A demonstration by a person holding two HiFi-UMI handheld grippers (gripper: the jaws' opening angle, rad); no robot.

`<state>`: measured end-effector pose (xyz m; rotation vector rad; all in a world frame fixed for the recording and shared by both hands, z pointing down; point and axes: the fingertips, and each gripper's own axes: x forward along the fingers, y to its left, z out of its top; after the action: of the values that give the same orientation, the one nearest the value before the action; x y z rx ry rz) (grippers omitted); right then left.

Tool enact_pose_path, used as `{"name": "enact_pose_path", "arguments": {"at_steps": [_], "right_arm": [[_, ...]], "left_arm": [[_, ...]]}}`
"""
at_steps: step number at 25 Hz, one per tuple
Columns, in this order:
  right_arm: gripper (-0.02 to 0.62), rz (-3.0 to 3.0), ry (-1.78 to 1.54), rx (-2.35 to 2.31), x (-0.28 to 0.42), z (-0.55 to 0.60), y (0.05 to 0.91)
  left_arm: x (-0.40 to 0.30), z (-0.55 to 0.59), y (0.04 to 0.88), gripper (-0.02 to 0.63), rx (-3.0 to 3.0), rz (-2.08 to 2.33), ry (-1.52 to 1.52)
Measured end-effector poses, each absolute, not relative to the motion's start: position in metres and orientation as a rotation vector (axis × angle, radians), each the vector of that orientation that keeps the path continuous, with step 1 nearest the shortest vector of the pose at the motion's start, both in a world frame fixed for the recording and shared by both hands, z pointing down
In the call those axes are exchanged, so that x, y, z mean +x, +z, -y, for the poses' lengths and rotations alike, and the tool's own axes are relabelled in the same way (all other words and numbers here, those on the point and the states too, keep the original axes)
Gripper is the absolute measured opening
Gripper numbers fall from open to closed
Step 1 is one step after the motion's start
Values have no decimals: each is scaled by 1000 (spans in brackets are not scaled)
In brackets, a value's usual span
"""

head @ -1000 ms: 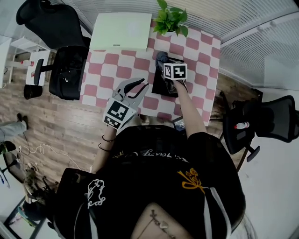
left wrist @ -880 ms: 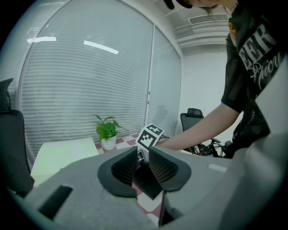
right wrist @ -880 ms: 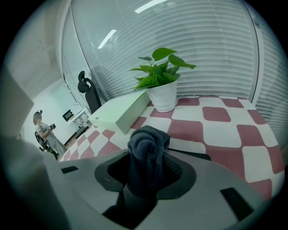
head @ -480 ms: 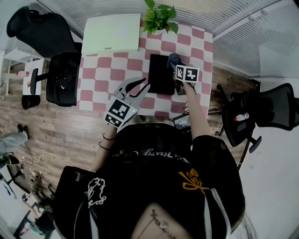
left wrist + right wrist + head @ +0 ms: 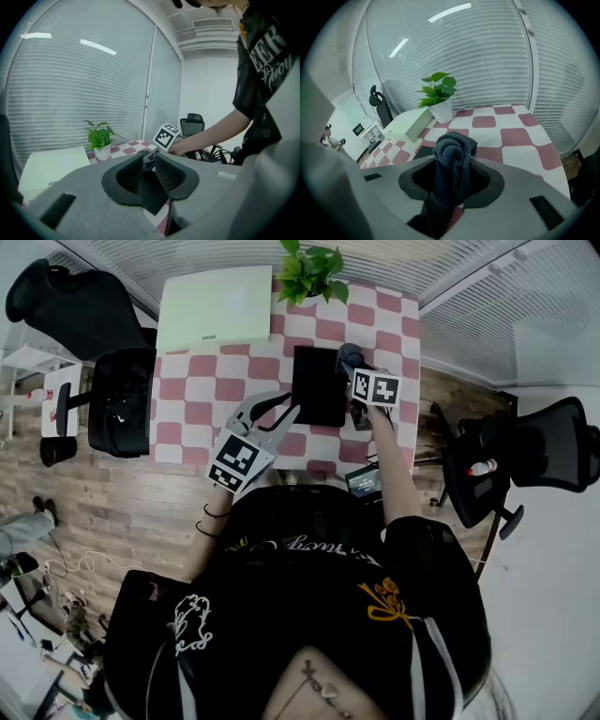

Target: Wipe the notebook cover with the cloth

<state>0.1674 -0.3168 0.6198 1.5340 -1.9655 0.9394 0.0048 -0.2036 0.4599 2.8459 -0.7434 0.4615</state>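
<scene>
Pinching a bunched dark grey cloth (image 5: 452, 154) in the right tongs (image 5: 452, 183), pads pressed against both sides of it, with the wad bulging up above the tips. Holding those tongs at the right edge of the black notebook (image 5: 317, 385), cloth at the notebook's far right corner; impossible to tell whether cloth and cover are touching. Keeping the left tongs (image 5: 149, 171) slightly spread and pinching nothing, only a narrow gap between the ribbed pads (image 5: 131, 176), with a strip of the dark cover visible through that gap. Hovering with the left tongs over the near edge of the worktop (image 5: 202, 390), to the left of the notebook and apart from it. Lying flat on the pink-and-white checked worktop, toward its right side, with the long edges of the notebook running away from the person. Beyond the notebook, at the far edge, a potted plant (image 5: 314, 263) in a white pot, and to the left of it a pale green box (image 5: 216, 306) at the far left corner. Around the worktop, wooden floor (image 5: 112, 493), a black office chair (image 5: 70, 301) on the left and another black office chair (image 5: 553, 456) on the right.
</scene>
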Motion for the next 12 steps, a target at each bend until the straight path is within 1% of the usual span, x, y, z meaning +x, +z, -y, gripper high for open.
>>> {"name": "enact_pose_path", "arguments": {"at_steps": [6, 12], "right_arm": [[126, 2125, 921, 1374, 88, 311, 605], [126, 2174, 926, 1192, 19, 292, 622]], "left_arm": [[-7, 204, 461, 71, 2826, 791, 464], [-21, 203, 461, 71, 2801, 842, 466]]}}
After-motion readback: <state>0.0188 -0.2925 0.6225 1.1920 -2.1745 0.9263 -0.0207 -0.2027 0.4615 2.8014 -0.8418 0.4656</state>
